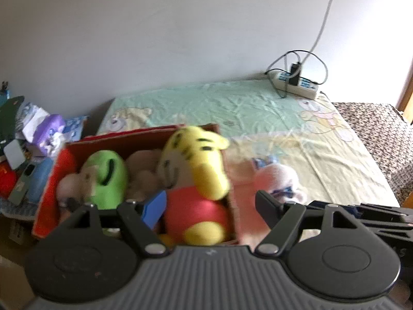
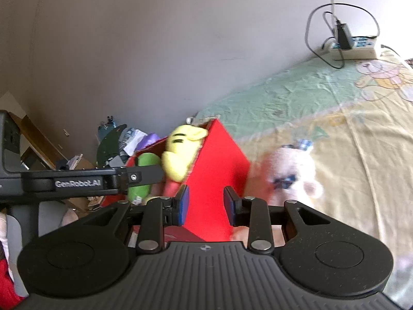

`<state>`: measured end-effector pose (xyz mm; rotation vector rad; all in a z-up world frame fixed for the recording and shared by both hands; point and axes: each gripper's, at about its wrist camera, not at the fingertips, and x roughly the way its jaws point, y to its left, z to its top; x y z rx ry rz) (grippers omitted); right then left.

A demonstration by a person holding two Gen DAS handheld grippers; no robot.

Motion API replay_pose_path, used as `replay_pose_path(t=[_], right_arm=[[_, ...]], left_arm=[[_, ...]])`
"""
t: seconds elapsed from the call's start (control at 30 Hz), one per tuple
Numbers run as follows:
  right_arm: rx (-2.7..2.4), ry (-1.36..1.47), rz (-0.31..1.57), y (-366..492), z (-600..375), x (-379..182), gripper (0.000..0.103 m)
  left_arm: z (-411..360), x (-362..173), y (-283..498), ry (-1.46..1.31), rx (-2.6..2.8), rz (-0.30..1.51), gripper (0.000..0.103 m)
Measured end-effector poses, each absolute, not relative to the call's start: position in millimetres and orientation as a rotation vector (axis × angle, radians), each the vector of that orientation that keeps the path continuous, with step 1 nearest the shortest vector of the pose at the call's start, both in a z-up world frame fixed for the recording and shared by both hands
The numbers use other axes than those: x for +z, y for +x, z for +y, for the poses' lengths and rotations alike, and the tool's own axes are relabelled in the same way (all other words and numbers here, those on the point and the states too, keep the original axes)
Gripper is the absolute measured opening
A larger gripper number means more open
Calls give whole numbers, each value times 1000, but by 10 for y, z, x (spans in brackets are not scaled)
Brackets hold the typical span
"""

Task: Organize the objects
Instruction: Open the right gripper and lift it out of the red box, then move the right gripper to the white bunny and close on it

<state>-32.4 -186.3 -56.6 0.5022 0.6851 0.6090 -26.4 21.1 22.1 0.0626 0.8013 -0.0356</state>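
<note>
Your left claw (image 1: 210, 206) (stamped "GenRobot.AI") and right claw (image 2: 206, 205) both gape; the red box (image 1: 51, 188) holds a yellow tiger plush (image 1: 196, 170) and a green plush (image 1: 107, 178).

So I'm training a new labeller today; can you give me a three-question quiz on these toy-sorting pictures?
1. True or false: the yellow bear sits inside the red box.
2. Which toy lies on the bedsheet outside the box? A) green toy B) pink-and-white toy C) a red ball
3. Fill in: the fingers of the left gripper are ___.

Key: 1 true; 2 B; 3 open, wide on either side of the bear.
</note>
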Motion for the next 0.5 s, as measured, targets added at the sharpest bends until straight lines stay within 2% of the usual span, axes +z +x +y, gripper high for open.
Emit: replay_pose_path(t=[0.5], right_arm=[[494, 550, 766, -218, -2523, -946, 34]], left_arm=[[-680, -69, -271, 146, -200, 808, 78]])
